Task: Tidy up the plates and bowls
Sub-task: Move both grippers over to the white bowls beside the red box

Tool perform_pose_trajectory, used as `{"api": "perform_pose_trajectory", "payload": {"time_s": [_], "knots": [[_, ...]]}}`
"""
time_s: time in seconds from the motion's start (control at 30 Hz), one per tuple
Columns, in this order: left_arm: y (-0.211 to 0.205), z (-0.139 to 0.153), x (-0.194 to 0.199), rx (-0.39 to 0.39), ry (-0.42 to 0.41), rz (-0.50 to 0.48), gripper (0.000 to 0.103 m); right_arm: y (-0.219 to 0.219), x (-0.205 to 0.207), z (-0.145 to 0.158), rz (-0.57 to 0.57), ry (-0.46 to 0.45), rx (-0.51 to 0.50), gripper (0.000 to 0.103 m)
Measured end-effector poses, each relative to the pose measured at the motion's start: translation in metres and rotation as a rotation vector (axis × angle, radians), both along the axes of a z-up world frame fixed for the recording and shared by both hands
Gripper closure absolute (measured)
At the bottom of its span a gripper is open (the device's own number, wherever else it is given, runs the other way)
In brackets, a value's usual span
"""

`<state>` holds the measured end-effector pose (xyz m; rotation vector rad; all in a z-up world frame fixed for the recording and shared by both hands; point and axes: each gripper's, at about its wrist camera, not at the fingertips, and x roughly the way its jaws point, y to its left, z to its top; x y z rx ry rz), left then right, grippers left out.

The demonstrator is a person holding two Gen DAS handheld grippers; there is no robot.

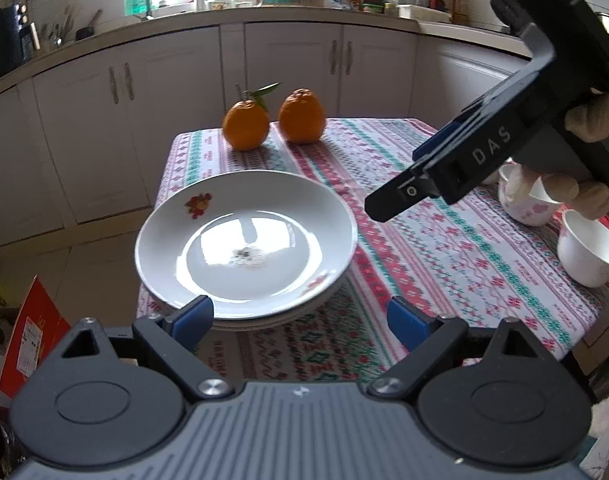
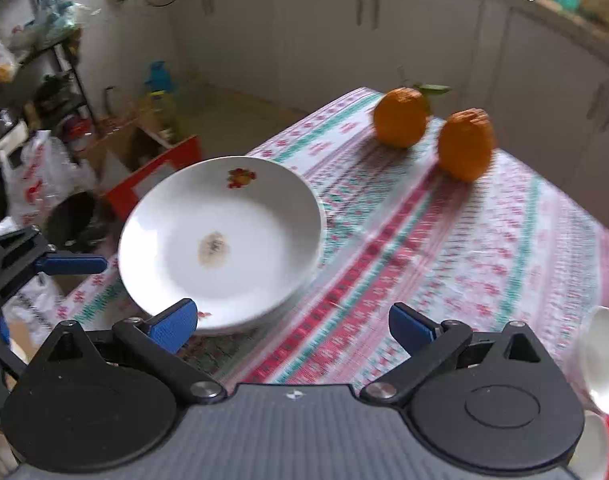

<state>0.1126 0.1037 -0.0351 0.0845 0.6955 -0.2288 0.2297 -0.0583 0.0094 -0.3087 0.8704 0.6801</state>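
A stack of white plates (image 1: 244, 240) with small flower prints sits near the left corner of the table; it also shows in the right wrist view (image 2: 220, 240). My left gripper (image 1: 300, 318) is open and empty, just in front of the stack. My right gripper (image 2: 292, 326) is open and empty, above the cloth to the right of the stack; its body shows in the left wrist view (image 1: 464, 160). Two white bowls (image 1: 588, 252) stand at the right, one with pink flowers (image 1: 532, 208). A blurred white bowl rim (image 2: 604, 364) is at the right edge.
Two oranges (image 1: 272, 120) stand at the far side of the patterned tablecloth (image 1: 444, 248); they also show in the right wrist view (image 2: 432, 136). White kitchen cabinets (image 1: 292, 64) are behind. A red box (image 1: 28, 340) and bags lie on the floor left of the table.
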Motion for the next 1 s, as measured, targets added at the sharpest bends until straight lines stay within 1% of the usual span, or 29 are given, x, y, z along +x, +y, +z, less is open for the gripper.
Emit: {"api": "perform_pose_trajectory", "payload": {"time_s": [0.1,0.27,0.4,0.57,0.8,0.93,1.0], "knots": [[-0.011,0.001,-0.003,0.007,-0.004,-0.027,0.01,-0.016,-0.021,0.005,-0.04,-0.068,0.016,0.0],[-0.034,0.005,-0.007,0.008,-0.018,-0.1,0.01,-0.054,-0.056,0.007,-0.127,-0.107,0.071,0.0],[-0.063,0.006,-0.007,0.019,-0.02,-0.182,0.01,-0.085,-0.08,0.008,-0.181,-0.154,0.082,0.0],[-0.109,0.003,-0.005,0.023,-0.017,-0.304,0.01,-0.127,-0.104,0.007,-0.249,-0.167,0.076,0.0],[-0.172,-0.008,-0.001,0.002,-0.011,-0.491,0.01,-0.183,-0.122,-0.001,-0.383,-0.189,0.049,0.0],[-0.201,-0.015,0.0,-0.012,-0.005,-0.588,0.01,-0.21,-0.127,-0.013,-0.471,-0.169,0.046,0.0],[-0.213,-0.02,0.001,-0.014,0.007,-0.619,0.01,-0.222,-0.127,-0.019,-0.51,-0.154,0.051,0.0]]}}
